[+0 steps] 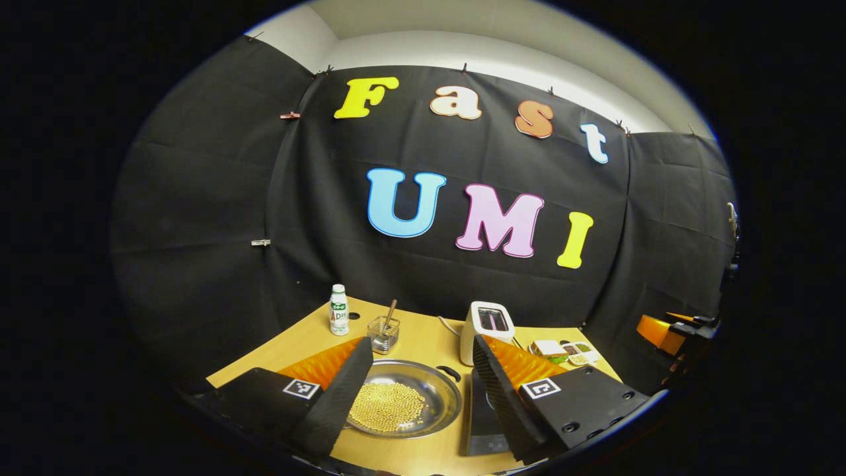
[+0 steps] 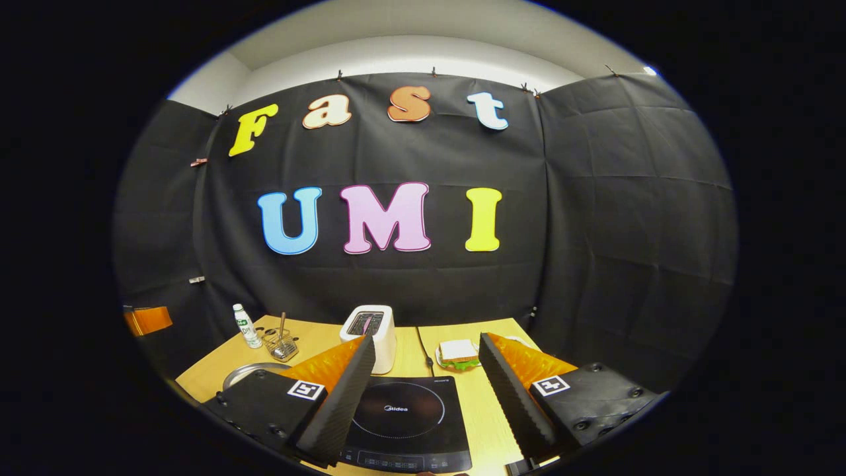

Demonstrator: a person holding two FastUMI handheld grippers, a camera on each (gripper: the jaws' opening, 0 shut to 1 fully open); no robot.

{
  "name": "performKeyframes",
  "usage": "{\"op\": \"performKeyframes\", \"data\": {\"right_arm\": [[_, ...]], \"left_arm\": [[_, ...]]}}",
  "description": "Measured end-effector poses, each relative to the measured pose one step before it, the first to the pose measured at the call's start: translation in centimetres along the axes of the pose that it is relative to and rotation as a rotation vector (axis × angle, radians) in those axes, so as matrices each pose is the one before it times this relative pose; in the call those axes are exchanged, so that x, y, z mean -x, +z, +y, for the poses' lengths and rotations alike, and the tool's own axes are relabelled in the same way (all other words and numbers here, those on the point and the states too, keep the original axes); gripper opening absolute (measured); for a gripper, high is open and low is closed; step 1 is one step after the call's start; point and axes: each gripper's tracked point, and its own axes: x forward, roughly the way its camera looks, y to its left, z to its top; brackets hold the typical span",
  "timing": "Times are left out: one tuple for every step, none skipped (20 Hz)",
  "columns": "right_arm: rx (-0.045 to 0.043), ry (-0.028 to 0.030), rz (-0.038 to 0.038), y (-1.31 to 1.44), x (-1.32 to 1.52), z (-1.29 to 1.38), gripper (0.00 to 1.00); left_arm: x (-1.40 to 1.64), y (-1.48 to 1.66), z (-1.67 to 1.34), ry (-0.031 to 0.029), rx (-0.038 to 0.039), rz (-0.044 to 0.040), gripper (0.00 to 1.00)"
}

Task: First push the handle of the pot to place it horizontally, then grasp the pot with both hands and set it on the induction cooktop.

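A shallow metal pot with yellow beans in it sits on the wooden table, low in the left gripper view, between my left gripper's fingers. Its small black handle sticks out at the rim's far right. My left gripper hovers open above the pot, touching nothing. The black induction cooktop lies right of the pot, under my open right gripper. A sliver of the pot's rim shows left of the cooktop. The cooktop's edge also appears beside the left gripper's right finger.
A white toaster stands behind the cooktop, its cord trailing on the table. A sandwich on a plate lies to its right. A small bottle and a wire basket with a utensil stand at the back left.
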Motion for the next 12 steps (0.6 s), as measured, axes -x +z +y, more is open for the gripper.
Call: {"op": "performKeyframes", "data": {"right_arm": [[0.00425, 0.00341, 0.00092, -0.045, 0.038, 0.353, 0.98], [0.00302, 0.00693, -0.00022, 0.048, -0.026, 0.449, 0.98], [0.00406, 0.00499, -0.00066, -0.042, 0.071, 0.388, 0.98], [0.00512, 0.00342, -0.00033, -0.012, -0.022, 0.231, 0.98], [0.00340, 0.00217, -0.00111, -0.010, 0.055, 0.242, 0.98], [0.00031, 0.00002, 0.00026, -0.047, 0.069, 0.179, 0.98], [-0.00258, 0.00068, 0.00085, -0.120, 0.103, 0.073, 0.98], [-0.00411, 0.00117, -0.00265, -0.058, 0.007, 0.205, 0.98], [-0.00023, -0.00222, -0.00547, -0.009, 0.159, 0.035, 0.98], [0.00263, -0.00416, -0.00453, -0.092, 0.038, -0.060, 0.98], [0.00168, -0.00459, -0.00381, -0.036, 0.067, -0.055, 1.00], [-0.00133, 0.00006, -0.00013, -0.054, 0.015, 0.067, 0.98]], "left_arm": [[0.086, -0.160, 0.356, 0.00100, 0.00392, 0.00521, 0.95], [0.126, -0.214, 0.453, 0.00383, 0.00393, 0.00654, 0.95], [0.082, -0.238, 0.373, 0.00274, 0.00356, 0.00547, 0.95], [0.073, -0.142, 0.378, 0.00297, 0.00242, 0.00394, 0.95], [0.084, -0.180, 0.296, 0.00367, -0.00039, 0.00471, 0.95], [0.047, -0.182, 0.273, 0.00314, -0.00140, 0.00443, 0.95], [-0.067, -0.230, 0.231, 0.00167, -0.00060, 0.00502, 0.95], [-0.070, -0.105, 0.169, -0.00042, 0.00051, 0.00481, 0.95], [-0.035, -0.192, 0.055, -0.00289, 0.00202, 0.00587, 0.95], [-0.089, -0.129, 0.005, -0.00371, 0.00088, 0.00341, 0.95], [-0.089, -0.113, 0.023, -0.00300, -0.00136, 0.00192, 0.95], [-0.074, -0.035, 0.054, -0.00196, -0.00239, 0.00254, 0.95]]}}
